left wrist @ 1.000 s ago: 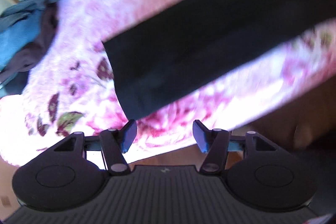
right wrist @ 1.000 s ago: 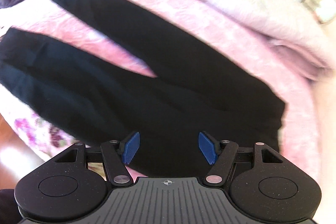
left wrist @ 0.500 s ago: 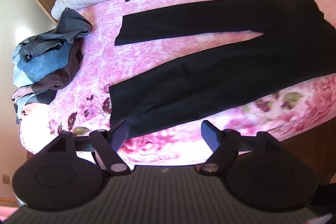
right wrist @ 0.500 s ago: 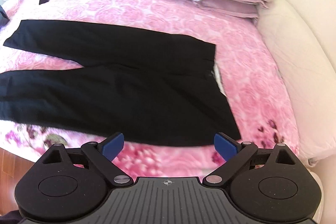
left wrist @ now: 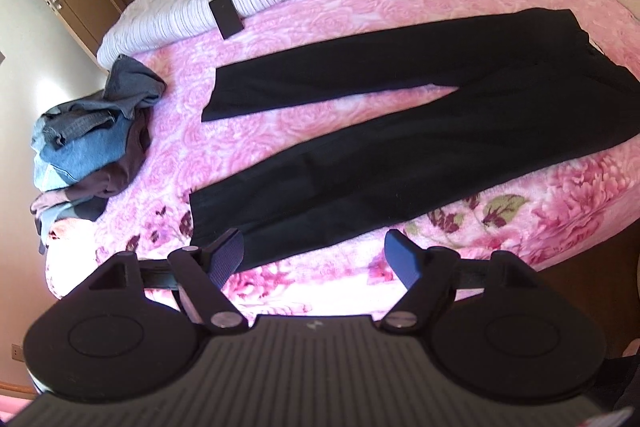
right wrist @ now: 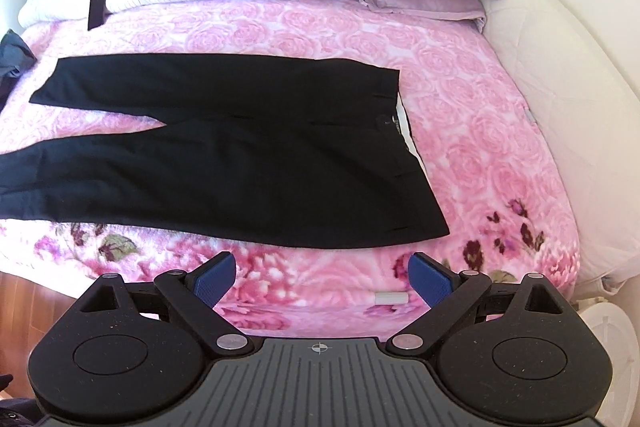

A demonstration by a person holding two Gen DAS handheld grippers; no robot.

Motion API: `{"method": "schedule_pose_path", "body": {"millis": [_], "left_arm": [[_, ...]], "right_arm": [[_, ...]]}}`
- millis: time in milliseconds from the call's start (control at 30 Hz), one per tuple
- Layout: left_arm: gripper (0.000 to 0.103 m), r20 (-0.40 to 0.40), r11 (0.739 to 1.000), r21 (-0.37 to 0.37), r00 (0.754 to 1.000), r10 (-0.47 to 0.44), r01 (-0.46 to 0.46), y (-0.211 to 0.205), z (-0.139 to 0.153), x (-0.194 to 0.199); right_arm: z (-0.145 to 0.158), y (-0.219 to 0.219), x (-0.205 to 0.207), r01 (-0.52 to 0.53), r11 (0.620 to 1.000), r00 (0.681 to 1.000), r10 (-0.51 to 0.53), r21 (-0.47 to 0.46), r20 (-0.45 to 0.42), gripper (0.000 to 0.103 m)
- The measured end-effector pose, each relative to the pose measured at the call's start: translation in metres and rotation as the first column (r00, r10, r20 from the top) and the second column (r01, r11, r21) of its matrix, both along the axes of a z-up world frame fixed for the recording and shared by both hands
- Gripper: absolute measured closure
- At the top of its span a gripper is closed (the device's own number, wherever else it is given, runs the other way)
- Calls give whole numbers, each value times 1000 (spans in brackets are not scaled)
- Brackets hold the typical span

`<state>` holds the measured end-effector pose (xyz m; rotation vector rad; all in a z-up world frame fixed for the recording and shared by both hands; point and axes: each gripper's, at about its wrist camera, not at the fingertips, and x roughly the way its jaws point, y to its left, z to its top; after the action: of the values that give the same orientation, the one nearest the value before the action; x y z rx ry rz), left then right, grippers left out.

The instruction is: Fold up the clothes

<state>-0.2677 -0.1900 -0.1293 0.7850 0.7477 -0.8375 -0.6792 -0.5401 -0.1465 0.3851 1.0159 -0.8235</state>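
The black trousers (right wrist: 224, 155) lie flat on the pink rose-patterned blanket (right wrist: 472, 115), their long axis running 3 to 9 o'clock in the right wrist view: waistband toward 3, legs splayed in a narrow V toward 9. The fabric is plain, dark and smooth. Both the left gripper (left wrist: 316, 259) and right gripper (right wrist: 322, 279) have just been opening, nothing between their jaws.

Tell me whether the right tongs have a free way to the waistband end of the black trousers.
Probably yes. The right tongs hang open over the bed edge, and the black trousers lie flat on the pink blanket, waistband end nearest, with nothing lying on it or between.
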Motion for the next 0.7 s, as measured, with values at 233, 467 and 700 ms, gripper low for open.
{"method": "schedule_pose_path", "body": {"millis": [233, 467, 700], "left_arm": [[28, 15, 1000, 0, 1000, 15, -15, 8, 3, 3], [28, 66, 999, 40, 998, 1, -3, 24, -4, 5], [28, 241, 973, 188, 954, -180, 136, 43, -45, -1]], "right_arm": [[-2, 0, 2, -22, 1000, 1000, 22, 0, 7, 7], [-14, 0, 4, -69, 997, 997, 68, -24, -27, 7], [-44, 11, 2, -194, 971, 977, 178, -138, -119, 7]]}}
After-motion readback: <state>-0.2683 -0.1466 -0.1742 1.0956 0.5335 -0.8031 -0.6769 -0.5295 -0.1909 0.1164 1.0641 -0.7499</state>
